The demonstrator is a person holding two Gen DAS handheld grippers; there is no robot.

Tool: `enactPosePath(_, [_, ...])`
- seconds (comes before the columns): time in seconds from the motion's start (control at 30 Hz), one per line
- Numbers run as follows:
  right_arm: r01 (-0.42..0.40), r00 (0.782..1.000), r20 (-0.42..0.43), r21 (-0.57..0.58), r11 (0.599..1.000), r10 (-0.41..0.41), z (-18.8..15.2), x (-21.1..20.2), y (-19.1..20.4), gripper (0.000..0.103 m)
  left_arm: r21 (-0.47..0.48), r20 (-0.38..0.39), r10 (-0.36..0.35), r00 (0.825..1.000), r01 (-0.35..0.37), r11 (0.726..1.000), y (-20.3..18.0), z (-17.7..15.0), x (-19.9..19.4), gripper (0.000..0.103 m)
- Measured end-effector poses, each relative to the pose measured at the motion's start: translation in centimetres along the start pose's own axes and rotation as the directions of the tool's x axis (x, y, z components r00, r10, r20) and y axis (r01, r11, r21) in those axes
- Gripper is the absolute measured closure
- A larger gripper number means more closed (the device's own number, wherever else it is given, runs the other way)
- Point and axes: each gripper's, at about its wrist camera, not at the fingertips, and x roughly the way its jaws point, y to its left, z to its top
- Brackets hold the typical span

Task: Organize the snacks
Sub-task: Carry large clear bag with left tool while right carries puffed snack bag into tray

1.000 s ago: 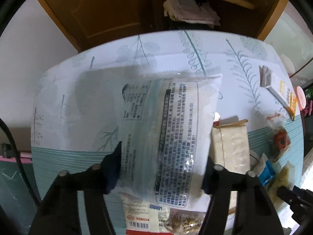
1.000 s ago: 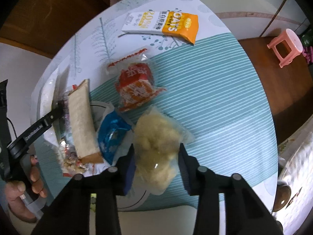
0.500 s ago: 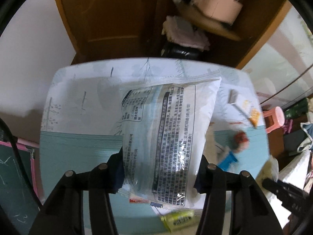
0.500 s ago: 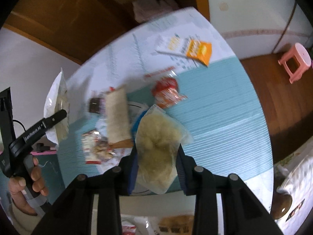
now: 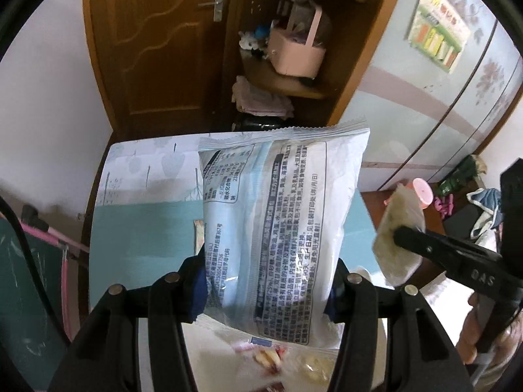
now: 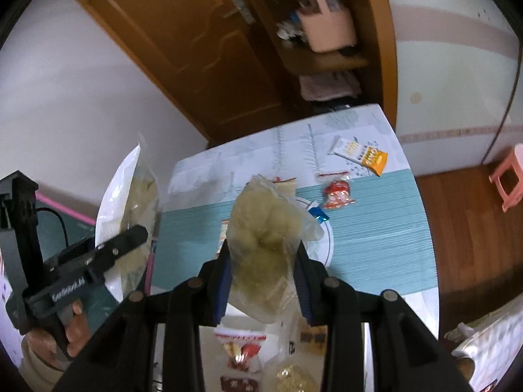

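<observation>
Mid-carry: left tongs (image 5: pixel 266 289) pinching the white printed snack bag (image 5: pixel 278 228), right tongs (image 6: pixel 263 285) pinching the clear pouch of yellowish snack (image 6: pixel 264 228), both held above the bench (image 6: pixel 376 245); next needs a drop spot, then release.

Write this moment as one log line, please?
left tool: grips white printed bag | right tool: grips clear yellowish bag | both above table

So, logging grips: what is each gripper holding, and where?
Left gripper: white printed packet, near its lower end. Right gripper: clear bag of pale snacks, lower half.
</observation>
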Motion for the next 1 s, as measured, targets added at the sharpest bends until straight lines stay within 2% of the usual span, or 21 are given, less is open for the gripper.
enactPosePath(0.27, [-0.028, 0.999, 0.016, -0.084, 0.996, 0.03, -5.1, -3.9, 1.9, 0.068, -0.017, 0.032, 0.07, 0.997, -0.069, 0.997, -0.7, -7.5, -4.5, 0.049])
enactPosePath(0.53, [0.006, 1.0, -0.016, -0.152, 0.988, -0.008, -9.9, -4.7, 2.6, 0.068, 0.044, -0.011, 0.161, 0.987, -0.16, 0.986, -2.0, -13.7, -4.6, 0.048])
enactPosePath(0.7, [0.045, 0.997, -0.053, -0.173, 0.984, -0.055, -12.2, -3.9, 2.6, 0.068, 0.051, -0.062, 0.164, 0.984, -0.161, 0.986, -2.5, -15.5, -3.0, 0.048])
enactPosePath(1.0, [0.081, 0.988, -0.12, -0.15, 0.985, -0.1, -13.9, -2.8, 1.8, 0.066, 0.056, -0.134, 0.159, 0.978, -0.153, 0.987, -3.1, -17.1, -1.4, 0.043])
